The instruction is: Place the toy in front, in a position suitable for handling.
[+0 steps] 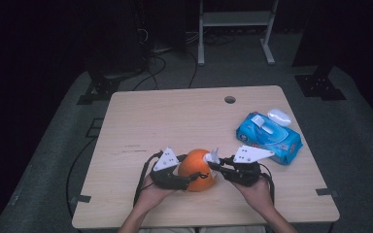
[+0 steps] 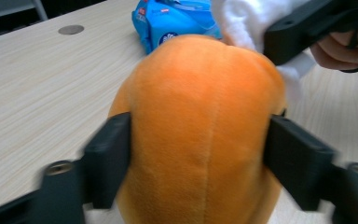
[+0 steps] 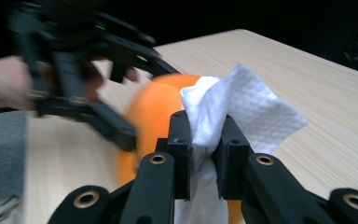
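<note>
The blue wipes pack (image 1: 269, 136) carries print too blurred to read. One orange plush pumpkin (image 1: 196, 169) sits at six o'clock on the table (image 1: 175, 116). The left gripper (image 2: 198, 158) brackets it (jaws against its sides, about half open). The right gripper (image 3: 205, 154) pinches one white tissue (image 3: 242, 107) at the pumpkin's two o'clock.

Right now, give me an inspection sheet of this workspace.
Surface: pale wooden table with a round hole near the far edge.
Job's things: orange plush ball; white wipe touching its top.
Clutter: blue wipe pack at the right, lid flipped up.
Tongs: left tongs straddle the ball, jaws at its sides; right tongs clamp the wipe.
Cables: black leads trail from the tongs; more on the floor.
Surroundings: dark room, grey floor, white frame legs behind.
</note>
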Demonstrator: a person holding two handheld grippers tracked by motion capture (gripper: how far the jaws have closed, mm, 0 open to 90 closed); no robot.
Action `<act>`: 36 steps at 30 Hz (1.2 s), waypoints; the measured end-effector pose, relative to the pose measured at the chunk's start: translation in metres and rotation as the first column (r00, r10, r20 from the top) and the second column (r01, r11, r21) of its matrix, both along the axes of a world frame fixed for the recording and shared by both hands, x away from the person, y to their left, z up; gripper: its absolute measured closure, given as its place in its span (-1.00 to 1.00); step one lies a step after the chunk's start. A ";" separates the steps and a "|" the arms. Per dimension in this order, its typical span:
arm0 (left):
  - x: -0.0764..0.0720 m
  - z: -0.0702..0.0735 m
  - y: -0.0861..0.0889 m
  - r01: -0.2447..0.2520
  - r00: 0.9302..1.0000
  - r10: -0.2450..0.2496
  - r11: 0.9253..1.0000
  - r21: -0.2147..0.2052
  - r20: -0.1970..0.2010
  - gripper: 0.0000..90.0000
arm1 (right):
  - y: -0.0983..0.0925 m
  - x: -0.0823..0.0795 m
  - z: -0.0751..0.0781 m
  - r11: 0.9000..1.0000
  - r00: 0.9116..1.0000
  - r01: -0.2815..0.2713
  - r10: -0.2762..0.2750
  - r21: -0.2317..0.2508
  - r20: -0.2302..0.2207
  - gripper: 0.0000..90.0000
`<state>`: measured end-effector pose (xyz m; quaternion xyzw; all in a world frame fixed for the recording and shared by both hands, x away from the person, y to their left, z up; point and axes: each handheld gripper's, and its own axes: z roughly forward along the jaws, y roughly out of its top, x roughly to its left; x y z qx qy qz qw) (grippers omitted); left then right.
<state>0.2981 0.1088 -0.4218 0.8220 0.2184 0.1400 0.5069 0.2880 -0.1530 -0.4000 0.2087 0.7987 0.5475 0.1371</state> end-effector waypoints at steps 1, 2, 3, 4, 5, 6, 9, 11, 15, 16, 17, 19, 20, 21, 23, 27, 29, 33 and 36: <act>-0.002 0.000 -0.002 0.008 1.000 -0.008 1.000 0.006 0.015 -0.15 | 0.003 -0.003 0.002 1.000 1.000 -0.017 0.017 -0.002 0.011 0.73; -0.004 0.000 -0.005 0.016 0.999 -0.017 1.000 0.015 0.028 -0.11 | 0.007 -0.006 0.004 0.999 0.999 -0.046 0.046 0.002 0.021 0.73; -0.008 0.001 -0.011 0.028 0.998 -0.030 0.999 0.035 0.054 -0.10 | 0.012 -0.009 0.006 0.998 0.997 -0.067 0.067 -0.009 0.036 0.73; -0.012 0.002 -0.015 0.037 0.995 -0.043 0.997 0.067 0.085 -0.08 | 0.019 -0.012 0.008 0.996 0.995 -0.079 0.082 -0.039 0.060 0.73; -0.015 0.002 -0.019 0.040 0.993 -0.050 0.995 0.091 0.111 -0.07 | 0.023 -0.014 0.009 0.995 0.993 -0.078 0.083 -0.064 0.080 0.73; -0.018 0.002 -0.022 0.040 0.991 -0.052 0.994 0.098 0.125 -0.07 | 0.025 -0.015 0.010 0.995 0.992 -0.071 0.077 -0.074 0.095 0.73; -0.019 0.001 -0.023 0.049 0.989 -0.061 0.994 0.096 0.134 -0.05 | 0.017 -0.007 0.013 0.998 0.994 -0.025 0.032 -0.064 0.102 0.73; -0.020 0.001 -0.022 0.053 0.988 -0.066 0.994 0.098 0.136 -0.06 | 0.004 0.001 0.013 0.999 0.995 0.022 -0.018 -0.045 0.098 0.73; -0.015 0.002 -0.020 0.042 0.994 -0.048 0.997 0.067 0.102 -0.30 | -0.011 0.010 0.006 0.999 0.998 0.046 -0.045 -0.026 0.042 0.74; -0.012 0.002 -0.018 0.035 0.996 -0.039 0.998 0.045 0.086 -0.41 | -0.010 0.009 0.004 0.999 0.998 0.044 -0.043 -0.032 0.042 0.74; -0.010 0.001 -0.017 0.018 0.998 -0.020 0.999 0.038 0.067 -0.52 | -0.009 0.008 0.003 0.998 0.998 0.042 -0.040 -0.039 0.039 0.74; -0.005 -0.002 -0.016 0.010 1.000 -0.011 1.000 0.015 0.009 -0.72 | -0.007 0.007 0.003 0.999 0.999 0.033 -0.032 -0.034 0.031 0.74; -0.004 -0.004 -0.014 0.025 1.000 -0.025 1.000 0.004 0.000 -0.65 | -0.007 0.007 0.003 0.999 0.999 0.031 -0.030 -0.036 0.036 0.74; -0.006 -0.004 -0.014 0.030 0.999 -0.030 0.999 0.013 0.016 -0.49 | -0.006 0.005 0.004 0.999 0.999 0.036 -0.034 -0.039 0.036 0.74; -0.008 -0.002 -0.016 0.032 0.999 -0.033 0.999 0.036 0.030 -0.34 | -0.002 -0.001 0.007 0.999 0.999 0.022 -0.020 -0.042 0.048 0.74; -0.014 -0.001 -0.024 0.043 0.996 -0.048 0.997 0.071 0.076 -0.21 | 0.023 -0.019 0.012 0.994 0.993 -0.069 0.077 -0.087 0.088 0.73; -0.017 0.000 -0.028 0.041 0.993 -0.052 0.994 0.102 0.102 -0.19 | 0.031 -0.021 0.010 0.989 0.989 -0.070 0.086 -0.131 0.121 0.74; -0.017 -0.002 -0.026 0.042 0.994 -0.050 0.995 0.086 0.099 -0.18 | 0.016 -0.006 0.012 0.997 0.997 -0.017 0.023 -0.071 0.076 0.74; -0.015 -0.002 -0.025 0.035 0.995 -0.043 0.996 0.081 0.091 -0.20 | -0.001 0.003 0.011 0.997 0.997 0.039 -0.034 -0.062 0.068 0.74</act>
